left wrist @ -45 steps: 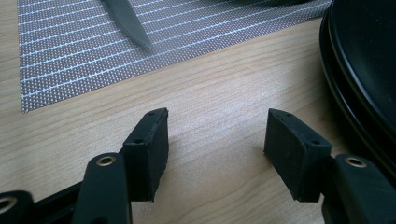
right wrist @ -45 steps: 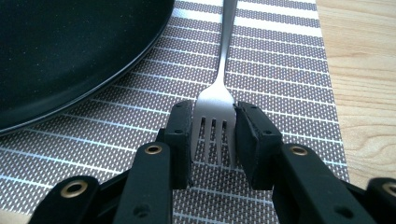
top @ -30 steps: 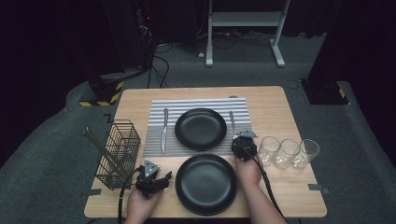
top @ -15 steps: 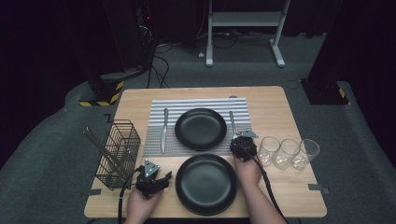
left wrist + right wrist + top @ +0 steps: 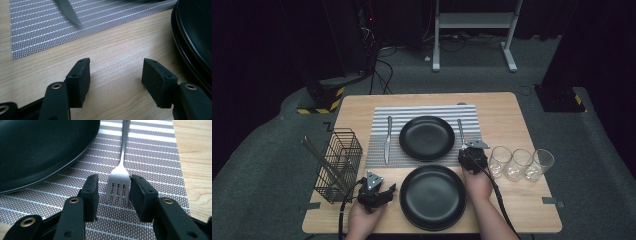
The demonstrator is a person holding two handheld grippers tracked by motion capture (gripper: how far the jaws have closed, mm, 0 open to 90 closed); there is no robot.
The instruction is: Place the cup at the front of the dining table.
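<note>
Right hand-held gripper [image 5: 113, 195] straddles the fork [image 5: 119, 185] tines on the placemat [image 5: 155, 157], at 3 o'clock of the far plate [image 5: 37, 147]; jaws narrowly spread, not pinching. We fear the thin tines slipping as they close.

The fork [image 5: 120, 171] is plain silver metal with four tines and a slim handle, lying flat on the striped placemat [image 5: 155, 157]. Its tines point toward the right gripper [image 5: 113, 192] and sit between that gripper's two black jaws, which flank the head closely on either side; whether they touch it cannot be told. The handle runs straight away from the gripper, beside the rim of the black plate [image 5: 37, 147] to the gripper's left.
</note>
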